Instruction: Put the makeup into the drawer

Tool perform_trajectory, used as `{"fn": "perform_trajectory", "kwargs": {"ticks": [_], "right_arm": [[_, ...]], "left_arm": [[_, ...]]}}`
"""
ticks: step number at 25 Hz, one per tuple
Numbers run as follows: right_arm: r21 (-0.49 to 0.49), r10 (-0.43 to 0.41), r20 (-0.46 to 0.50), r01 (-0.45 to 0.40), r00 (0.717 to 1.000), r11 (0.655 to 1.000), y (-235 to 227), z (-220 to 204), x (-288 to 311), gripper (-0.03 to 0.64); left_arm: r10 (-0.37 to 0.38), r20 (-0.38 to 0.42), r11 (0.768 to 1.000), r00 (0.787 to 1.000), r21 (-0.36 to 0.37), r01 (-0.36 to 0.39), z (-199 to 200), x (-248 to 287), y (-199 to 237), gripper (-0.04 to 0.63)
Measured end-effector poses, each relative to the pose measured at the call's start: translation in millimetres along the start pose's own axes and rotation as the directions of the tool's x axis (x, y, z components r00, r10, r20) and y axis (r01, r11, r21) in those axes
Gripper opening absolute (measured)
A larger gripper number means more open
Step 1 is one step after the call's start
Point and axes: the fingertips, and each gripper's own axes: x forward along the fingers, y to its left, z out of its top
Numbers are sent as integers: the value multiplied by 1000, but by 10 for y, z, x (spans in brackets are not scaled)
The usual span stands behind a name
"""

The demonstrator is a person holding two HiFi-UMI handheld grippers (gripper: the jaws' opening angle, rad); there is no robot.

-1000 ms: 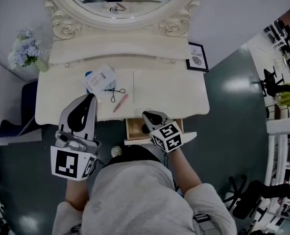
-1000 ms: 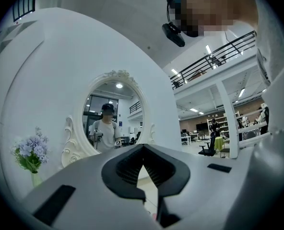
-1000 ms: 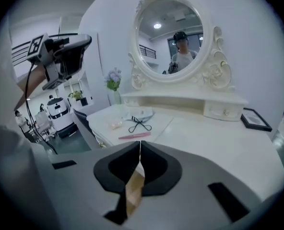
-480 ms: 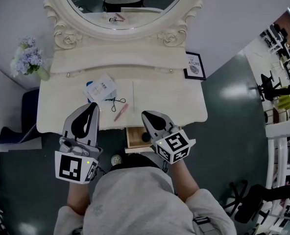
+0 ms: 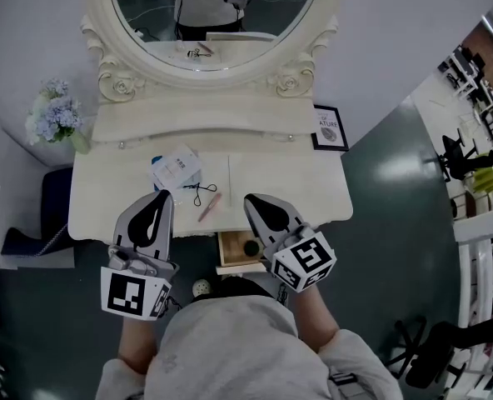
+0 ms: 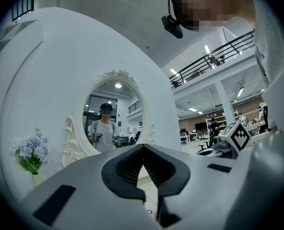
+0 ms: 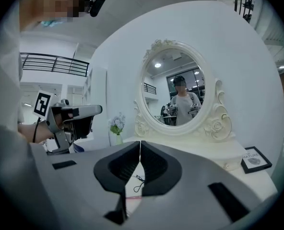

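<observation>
Now you're holding your left gripper (image 5: 164, 195) and right gripper (image 5: 251, 198) closed, both empty.
The pink makeup stick (image 5: 209, 207) is lying between their tips; the drawer (image 5: 227, 248) is sitting open beneath the right one.

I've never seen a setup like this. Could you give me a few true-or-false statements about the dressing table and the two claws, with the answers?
1. The drawer under the tabletop stands open. True.
2. The right claw grips the pink stick. False: its jaws are together on nothing, and the stick lies on the table.
3. In the head view, the flowers stand at the table's left end. True.
4. The framed picture stands beside the flowers. False: it is at the opposite, right end.
5. The left claw is shut and empty. True.
</observation>
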Motion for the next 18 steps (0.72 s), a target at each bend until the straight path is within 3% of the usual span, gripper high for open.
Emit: {"fn": "perform_trajectory", "kwargs": {"ticks": [18], "right_arm": [[-47,49,169,-42,984,998,181,712,-134,23]], "left_arm": [[-3,15,1000,1000,1,3,58,15,-12,12]]}}
